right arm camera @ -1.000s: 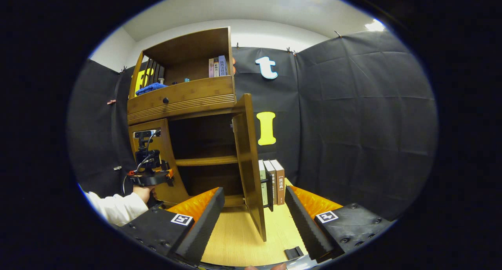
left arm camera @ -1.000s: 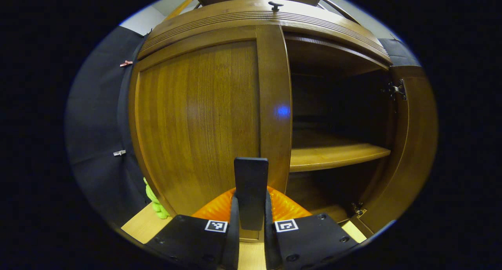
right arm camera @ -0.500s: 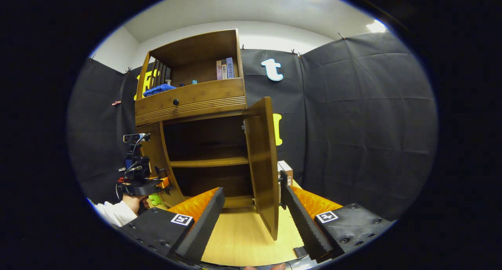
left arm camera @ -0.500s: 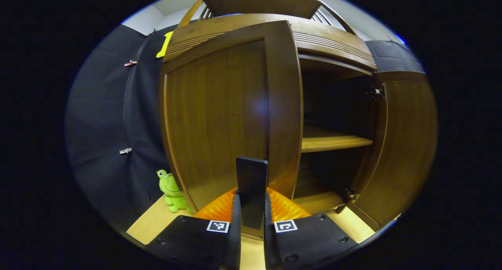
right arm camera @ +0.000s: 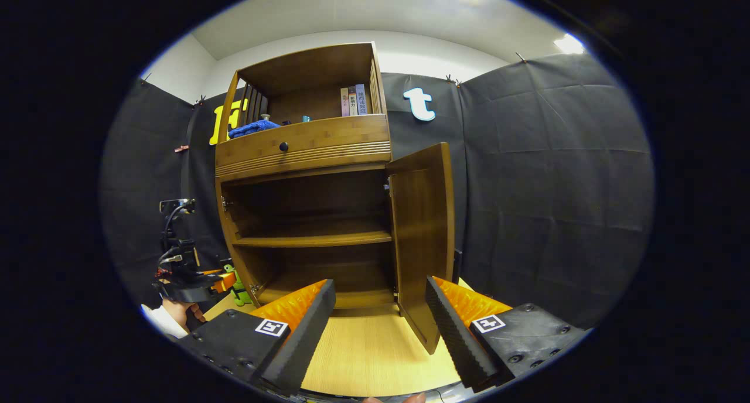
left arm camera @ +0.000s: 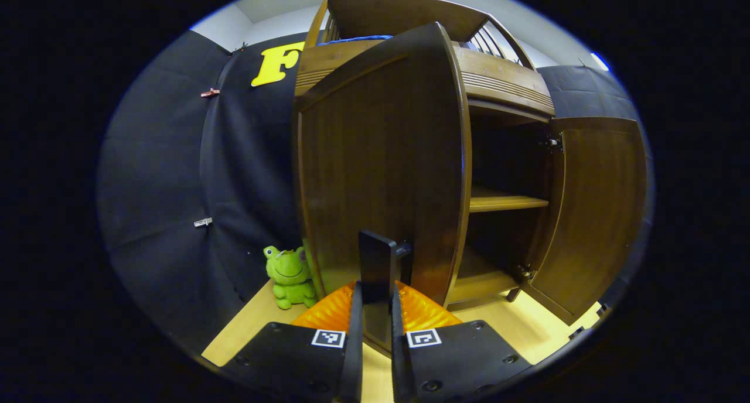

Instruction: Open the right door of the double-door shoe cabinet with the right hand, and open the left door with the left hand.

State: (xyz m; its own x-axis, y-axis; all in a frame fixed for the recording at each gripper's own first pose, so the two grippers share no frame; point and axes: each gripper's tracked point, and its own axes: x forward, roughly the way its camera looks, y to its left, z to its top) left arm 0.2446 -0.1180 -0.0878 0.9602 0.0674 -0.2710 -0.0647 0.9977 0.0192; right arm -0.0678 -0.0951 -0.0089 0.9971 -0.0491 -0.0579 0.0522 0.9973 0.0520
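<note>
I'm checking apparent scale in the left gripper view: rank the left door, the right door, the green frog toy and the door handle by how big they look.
1. left door, though it is nearest the camera
2. right door
3. green frog toy
4. door handle, partly hidden between the left gripper's jaws, so frog versus handle is unsure

Left gripper view sits low, close against the left door [left arm camera: 381,163]; right gripper view stands back — both share the cabinet's [right arm camera: 304,151] open shelves.

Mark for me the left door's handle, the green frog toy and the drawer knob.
left door handle [left arm camera: 378,265], left gripper view: the flat upright plate between the fingers.
green frog toy [left arm camera: 288,276], left gripper view: its body.
drawer knob [right arm camera: 283,146], right gripper view: the round knob's face.
</note>
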